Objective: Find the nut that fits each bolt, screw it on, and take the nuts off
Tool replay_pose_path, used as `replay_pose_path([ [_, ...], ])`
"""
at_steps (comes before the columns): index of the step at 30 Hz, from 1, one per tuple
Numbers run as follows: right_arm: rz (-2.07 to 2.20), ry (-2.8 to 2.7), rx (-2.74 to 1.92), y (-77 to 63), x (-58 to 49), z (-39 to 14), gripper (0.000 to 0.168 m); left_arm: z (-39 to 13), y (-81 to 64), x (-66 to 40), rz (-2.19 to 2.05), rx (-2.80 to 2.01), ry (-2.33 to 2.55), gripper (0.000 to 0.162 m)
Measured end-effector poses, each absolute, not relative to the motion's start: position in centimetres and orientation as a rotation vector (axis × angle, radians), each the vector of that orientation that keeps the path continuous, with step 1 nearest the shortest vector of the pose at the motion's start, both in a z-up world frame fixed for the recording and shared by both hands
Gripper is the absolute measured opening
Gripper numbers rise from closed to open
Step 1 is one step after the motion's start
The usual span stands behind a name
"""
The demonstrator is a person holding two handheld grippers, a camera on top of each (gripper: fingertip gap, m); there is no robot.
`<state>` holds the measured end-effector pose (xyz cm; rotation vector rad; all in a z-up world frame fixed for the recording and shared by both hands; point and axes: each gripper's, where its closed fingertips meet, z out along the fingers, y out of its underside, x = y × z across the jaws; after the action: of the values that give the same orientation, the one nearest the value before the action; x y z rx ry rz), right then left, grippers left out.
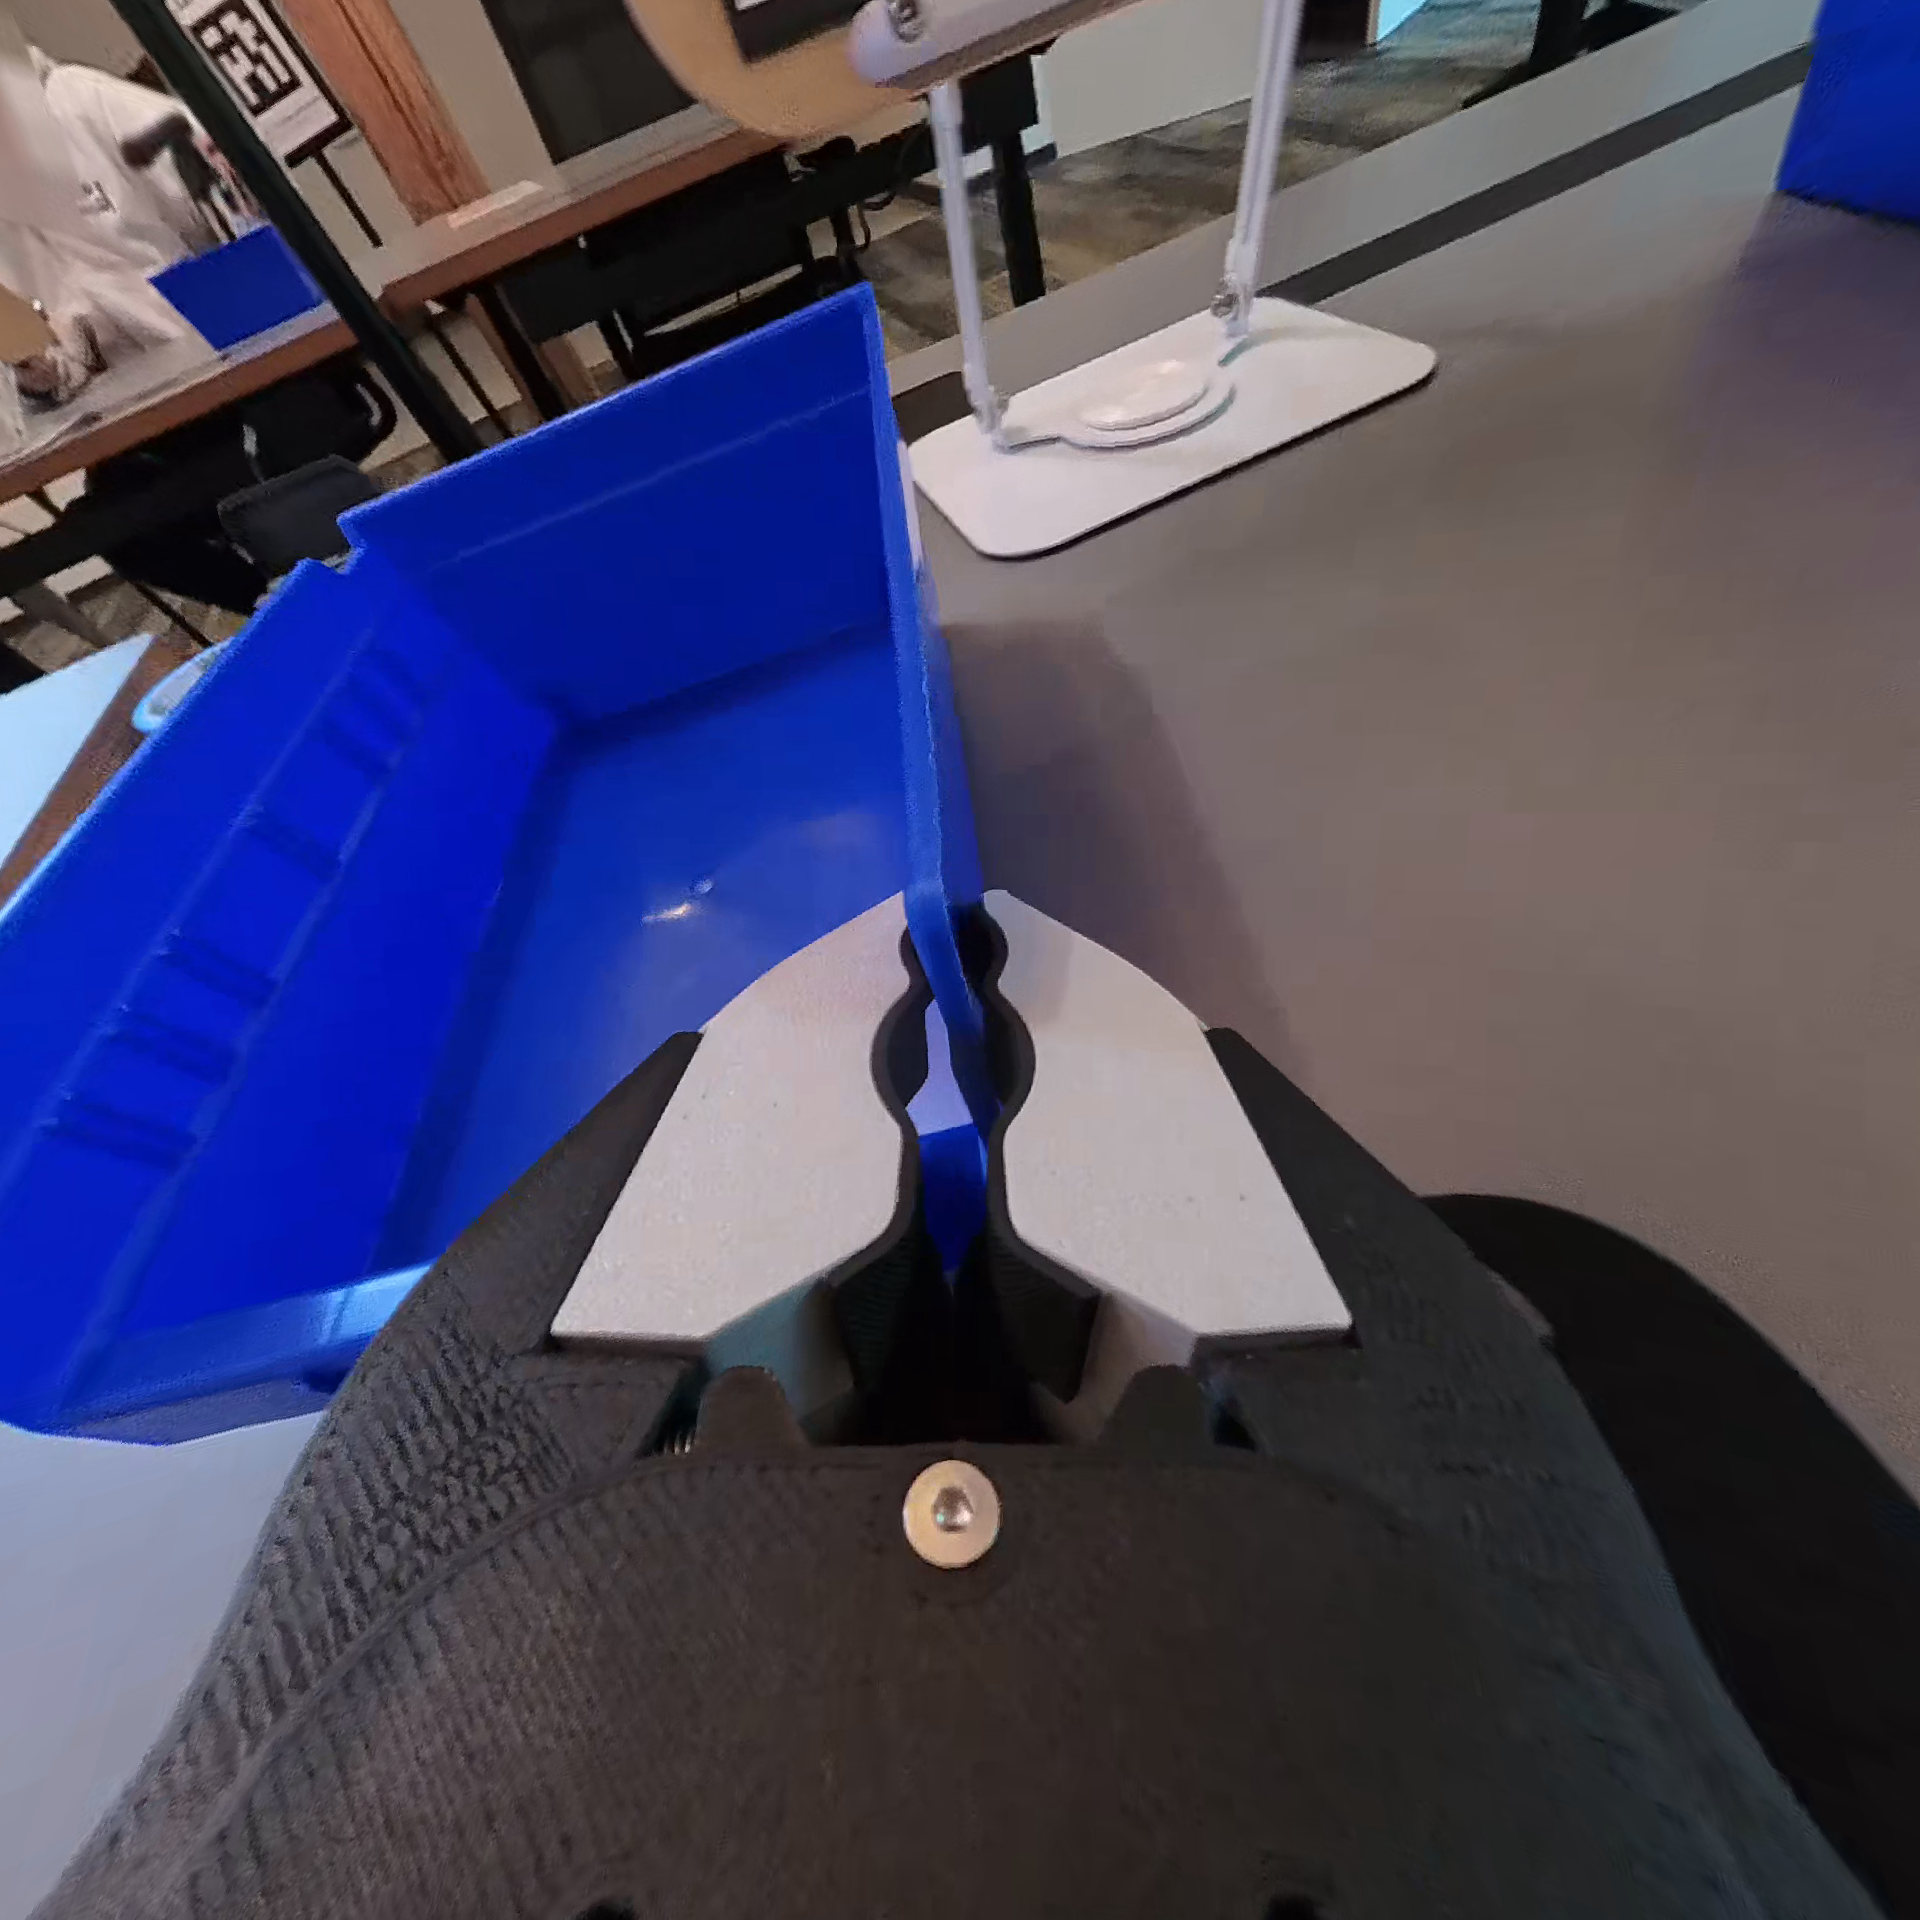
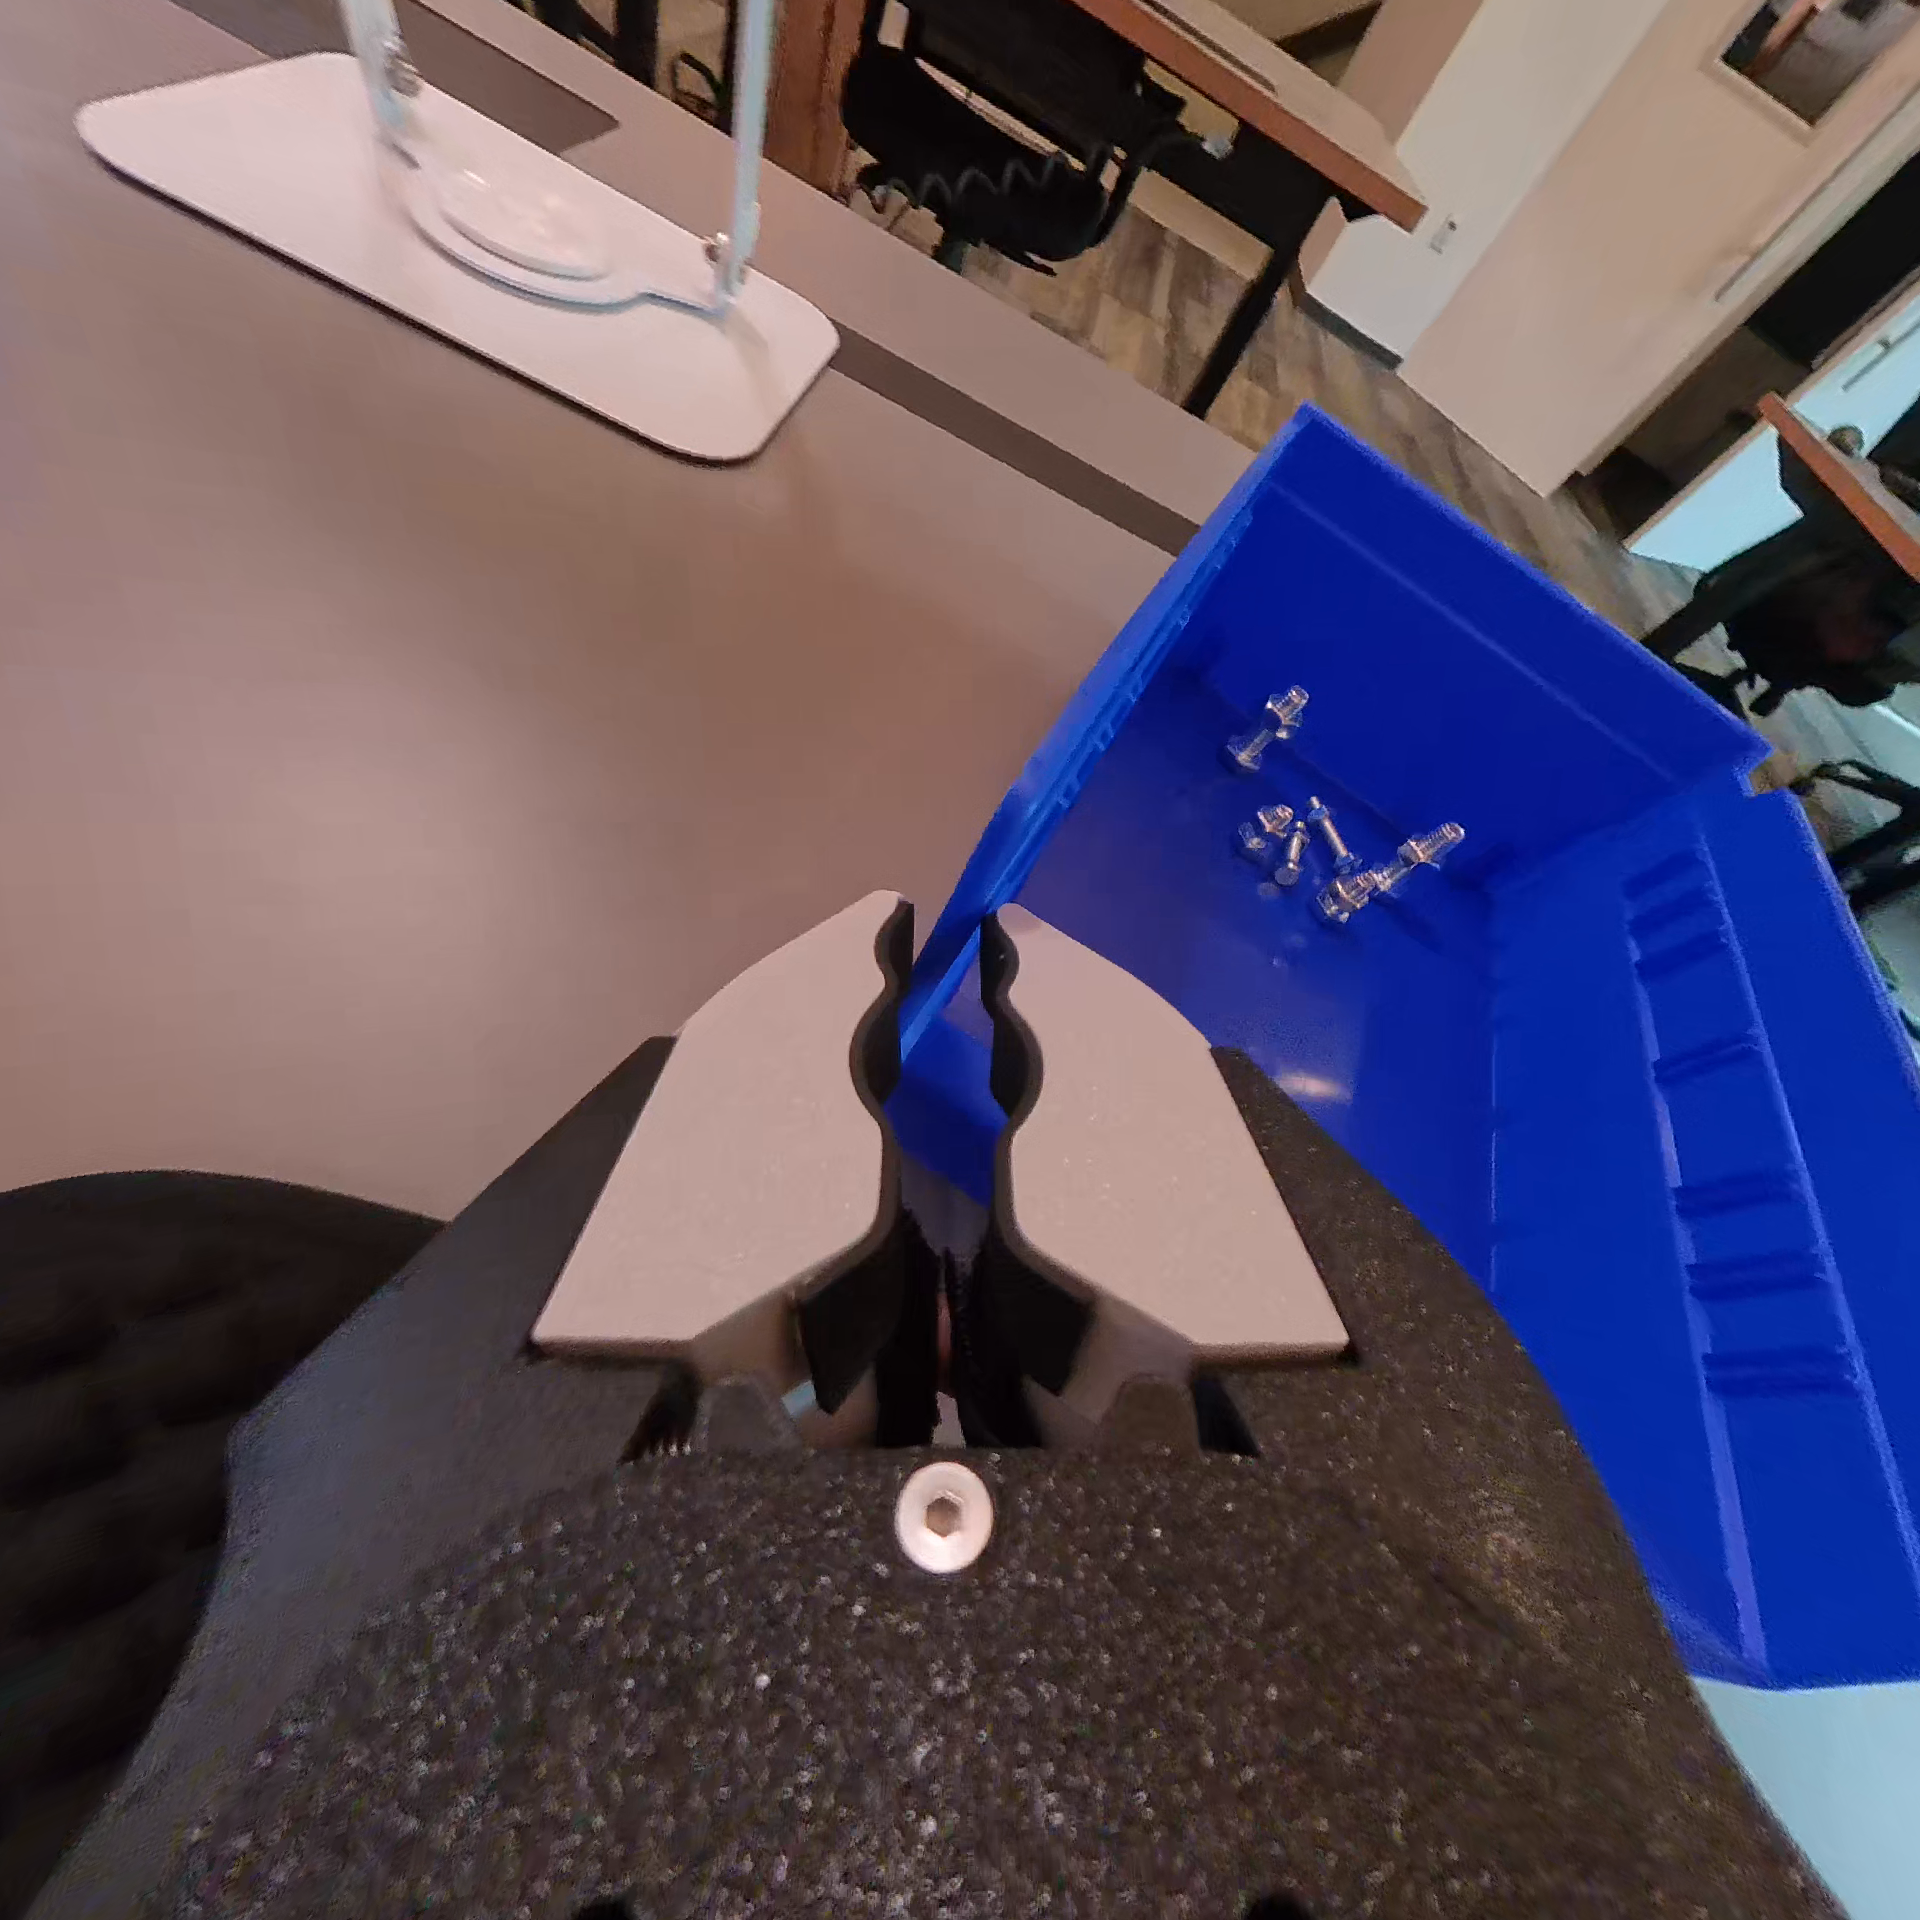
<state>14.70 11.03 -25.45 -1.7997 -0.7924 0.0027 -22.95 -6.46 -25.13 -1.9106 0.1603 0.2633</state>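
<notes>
In the left wrist view my left gripper (image 1: 951, 925) is shut on the right side wall of a blue plastic bin (image 1: 644, 561). The wall runs up between the two pads. As far as I can see, this bin's floor is bare. In the right wrist view my right gripper (image 2: 945, 925) is shut on the left side wall of a second blue bin (image 2: 1455, 644), and the wall passes slantwise between the pads. Several small silver bolts and nuts (image 2: 1340, 842) lie loose at the far end of that bin's floor.
Both bins rest on a dark grey table (image 1: 1455, 831). A white lamp base (image 1: 1174, 436) stands at the back between them; it also shows in the right wrist view (image 2: 468, 239). A black padded object (image 1: 1662, 1351) lies near the front edge. A person and other desks are behind. There is about 40 cm between the tips of the two grippers.
</notes>
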Motion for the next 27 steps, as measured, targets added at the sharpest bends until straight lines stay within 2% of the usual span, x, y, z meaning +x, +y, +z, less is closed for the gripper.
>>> replay_pose_path([
  [16,0.257,-0.889,-1.541,3.8,5.7,-21.9,0.012,-25.2,-2.8,-14.9,0.150,-1.888,0.334,0.005],
  [27,0.349,-0.970,-1.504,-0.5,-1.5,-23.4,0.012,-25.6,-2.4,-14.2,0.129,-1.900,0.348,0.007],
])
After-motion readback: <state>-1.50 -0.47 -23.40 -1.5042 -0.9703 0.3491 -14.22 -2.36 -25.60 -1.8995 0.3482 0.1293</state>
